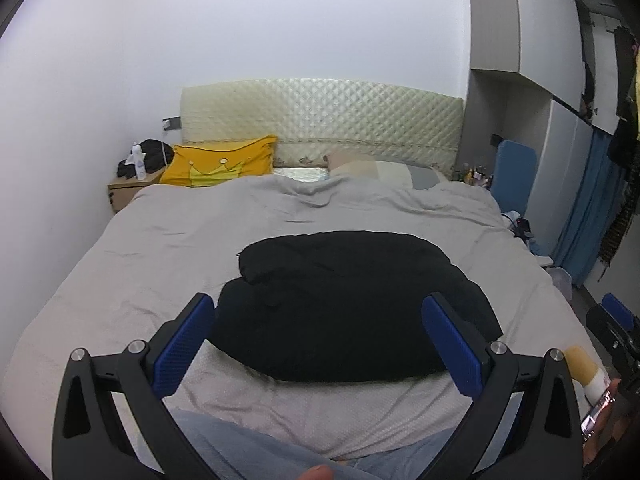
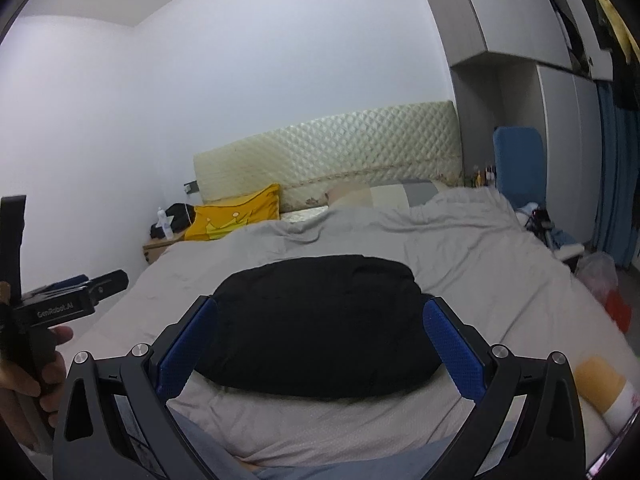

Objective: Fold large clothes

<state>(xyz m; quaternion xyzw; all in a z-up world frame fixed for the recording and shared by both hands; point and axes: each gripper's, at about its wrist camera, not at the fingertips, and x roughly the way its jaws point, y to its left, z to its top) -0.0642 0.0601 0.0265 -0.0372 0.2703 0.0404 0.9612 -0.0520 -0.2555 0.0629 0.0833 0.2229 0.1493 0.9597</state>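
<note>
1. I am holding my left gripper (image 1: 318, 340) with its jaws spread wide and nothing between them, hovering above the near edge of the bed (image 1: 160, 240)
2. I am keeping my right gripper (image 2: 320, 344) the same way, jaws spread and gripping nothing
3. The black garment (image 1: 344, 304) is lying in a bunched, rounded heap on the grey cover, straight ahead of both pairs of jaws and apart from them; I am judging it as not yet spread out or neatly folded
4. I am seeing no clear hem, sleeve or collar in the dark mass, so I am risking a blind pinch that gathers several layers at once and drags the whole heap instead of one edge
5. The cover beneath is looking loose and wrinkled, so jaws closing too low could be catching the bedding together with the garment
6. The yellow pillow (image 1: 222, 162) is sitting well beyond the heap, clear of my reach
</note>
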